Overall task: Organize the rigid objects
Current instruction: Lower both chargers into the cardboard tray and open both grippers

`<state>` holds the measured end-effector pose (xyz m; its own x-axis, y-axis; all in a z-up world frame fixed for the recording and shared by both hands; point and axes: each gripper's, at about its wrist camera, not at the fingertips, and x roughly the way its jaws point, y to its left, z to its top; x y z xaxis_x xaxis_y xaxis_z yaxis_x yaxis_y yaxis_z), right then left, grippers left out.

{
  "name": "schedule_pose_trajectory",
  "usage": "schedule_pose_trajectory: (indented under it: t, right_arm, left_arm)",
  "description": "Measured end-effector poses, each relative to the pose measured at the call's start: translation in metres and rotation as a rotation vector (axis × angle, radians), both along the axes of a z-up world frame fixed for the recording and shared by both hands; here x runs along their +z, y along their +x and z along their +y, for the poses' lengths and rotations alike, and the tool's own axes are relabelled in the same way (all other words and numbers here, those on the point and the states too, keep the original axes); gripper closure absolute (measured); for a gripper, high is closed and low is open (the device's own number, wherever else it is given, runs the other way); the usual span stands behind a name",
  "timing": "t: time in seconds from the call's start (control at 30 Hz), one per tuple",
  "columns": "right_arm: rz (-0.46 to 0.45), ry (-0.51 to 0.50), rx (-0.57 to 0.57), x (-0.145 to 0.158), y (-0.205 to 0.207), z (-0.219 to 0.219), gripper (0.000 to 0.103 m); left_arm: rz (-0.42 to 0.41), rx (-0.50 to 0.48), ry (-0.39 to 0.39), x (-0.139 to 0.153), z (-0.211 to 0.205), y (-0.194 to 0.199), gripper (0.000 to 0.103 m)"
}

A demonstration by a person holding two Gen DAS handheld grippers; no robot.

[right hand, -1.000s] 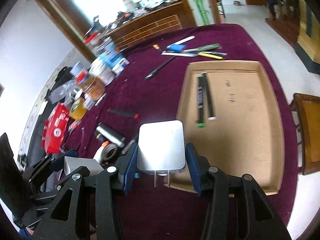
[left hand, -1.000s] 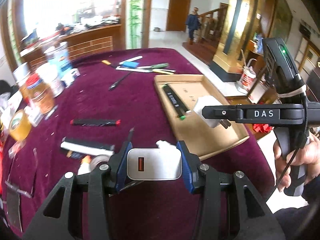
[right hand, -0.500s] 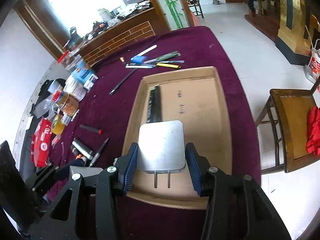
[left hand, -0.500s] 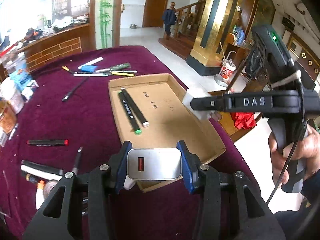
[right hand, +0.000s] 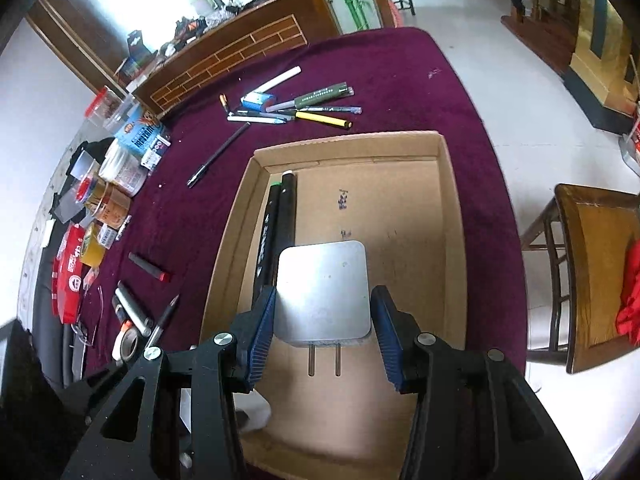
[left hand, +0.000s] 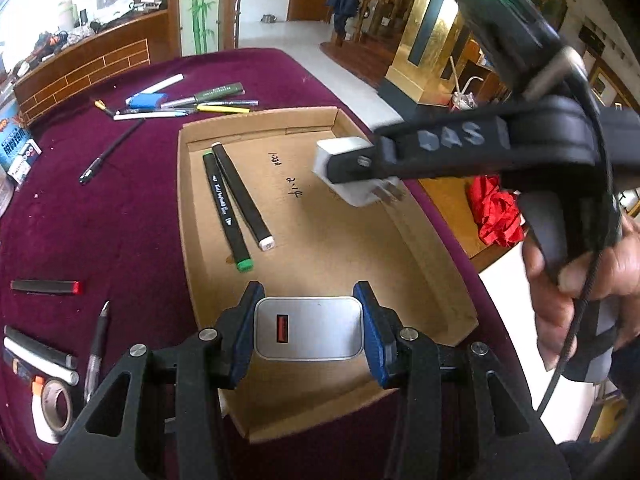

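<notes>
- Left tongs (left hand: 309,334) clamp a silver charger with a red port (left hand: 308,330), hanging over the near end of the cardboard tray (left hand: 432,248).
- Right tongs (right hand: 323,330) grip a white plug adapter (right hand: 323,290), prongs toward the camera, above the tray's middle.
- Two black markers (left hand: 236,200) lie side by side in the tray.
- Pens (right hand: 304,110) are scattered on the maroon tabletop (left hand: 120,208) beyond.

Two chargers (left hand: 308,330); two black markers (left hand: 226,210); one cardboard tray (left hand: 420,240); one tape roll (left hand: 58,404).
</notes>
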<state>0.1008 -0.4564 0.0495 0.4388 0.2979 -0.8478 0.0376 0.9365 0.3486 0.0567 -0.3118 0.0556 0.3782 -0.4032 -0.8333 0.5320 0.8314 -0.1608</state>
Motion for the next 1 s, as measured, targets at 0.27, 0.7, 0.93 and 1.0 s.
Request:
schedule_pose_trajectory:
  t: [0.27,0.7,0.93,1.0]
  right_arm:
    - [0.044,-0.033,0.044,-0.024,0.049,-0.007,0.061]
    - [0.093,-0.070,0.110,-0.048,0.099,-0.006,0.061]
    - [0.083,-0.105,0.141,-0.050,0.111,0.004,0.061]
    - [0.082,-0.114,0.147,-0.051,0.113,0.006,0.061]
  left_arm:
    - [0.036,0.038,0.023,-0.015,-0.019,0.032,0.059]
    - [0.074,0.103,-0.013,-0.030,-0.034,0.081,0.059]
    - [0.093,0.137,-0.014,-0.042,-0.031,0.095,0.059]
    - [0.101,0.140,-0.020,-0.045,-0.030,0.097,0.059]
